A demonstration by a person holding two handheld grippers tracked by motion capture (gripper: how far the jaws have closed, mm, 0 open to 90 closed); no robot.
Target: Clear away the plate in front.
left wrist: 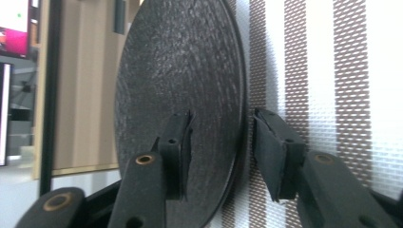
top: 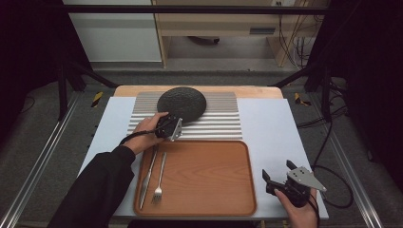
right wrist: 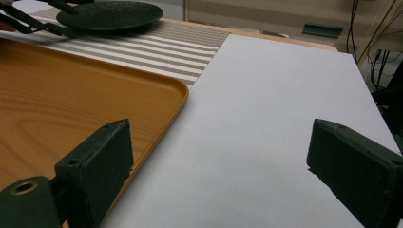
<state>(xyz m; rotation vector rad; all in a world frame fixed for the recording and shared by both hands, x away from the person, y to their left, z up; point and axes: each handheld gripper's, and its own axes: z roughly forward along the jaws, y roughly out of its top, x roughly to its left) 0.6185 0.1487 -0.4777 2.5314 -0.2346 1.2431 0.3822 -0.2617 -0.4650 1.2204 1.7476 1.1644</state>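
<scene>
A dark, rough-surfaced round plate [top: 181, 103] lies on a striped placemat [top: 223, 118] at the back of the table. My left gripper [top: 177, 121] is at the plate's near rim, turned on its side. In the left gripper view the plate's [left wrist: 180, 71] rim stands between the jaws of my left gripper [left wrist: 221, 123]: one pad lies over the plate's face, and the other stands a narrow gap off the rim, over the placemat [left wrist: 332, 95]. My right gripper [top: 277, 169] rests wide open at the front right, and between its jaws [right wrist: 221, 142] there is just the pale mat [right wrist: 275, 118].
A wooden tray [top: 204, 175] lies at the front centre, with a knife [top: 148, 173] and a fork [top: 160, 178] side by side at its left end. The tray's corner [right wrist: 176, 90] is close to my right gripper. The plate [right wrist: 109, 14] shows far off behind it.
</scene>
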